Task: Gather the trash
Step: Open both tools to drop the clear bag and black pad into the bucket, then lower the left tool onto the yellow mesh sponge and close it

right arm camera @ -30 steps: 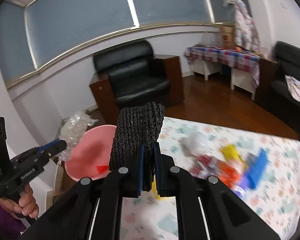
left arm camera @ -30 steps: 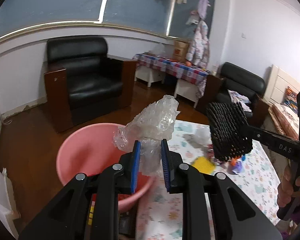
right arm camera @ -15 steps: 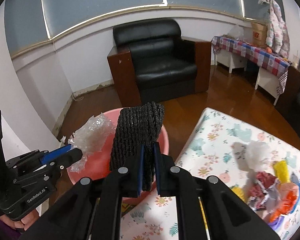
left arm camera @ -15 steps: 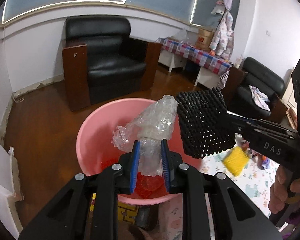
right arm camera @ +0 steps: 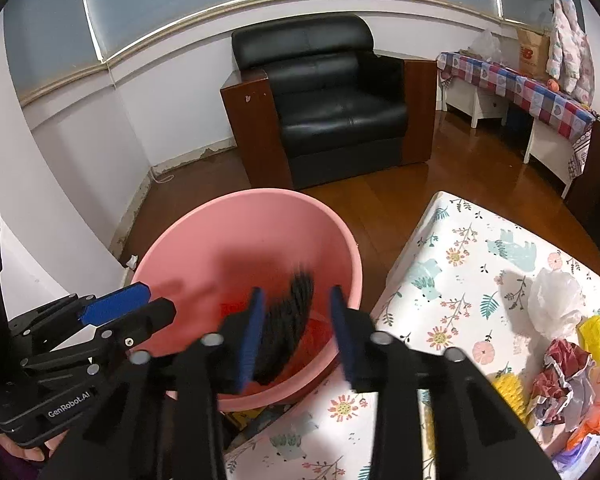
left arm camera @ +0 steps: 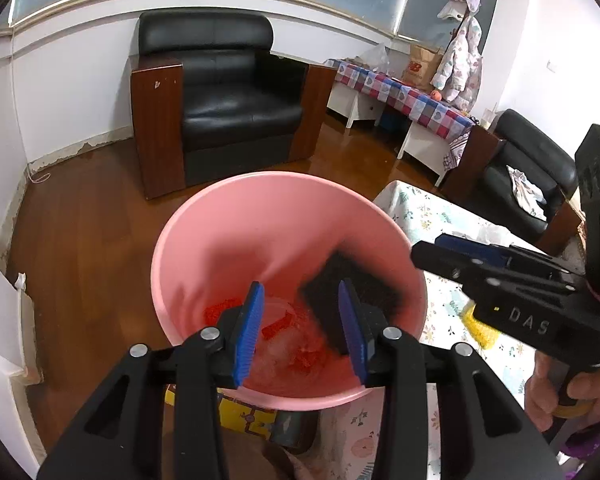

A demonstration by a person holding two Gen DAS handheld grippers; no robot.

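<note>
Basin (left arm camera: 284,216), pink, sits off the table (right arm camera: 480,248) corner, rim just beside the cloth edge at 3 o'clock. Left gripper (left arm camera: 302,320) hangs over it, jaws just sprung apart, nothing between; clear wrap (left arm camera: 276,344) lies on the bottom. Right gripper (right arm camera: 296,326) likewise just released; black foam net (right arm camera: 288,320) blurred between the pads, inside the basin. Bare floor (left arm camera: 80,240) from 9 to 12 o'clock.
</note>
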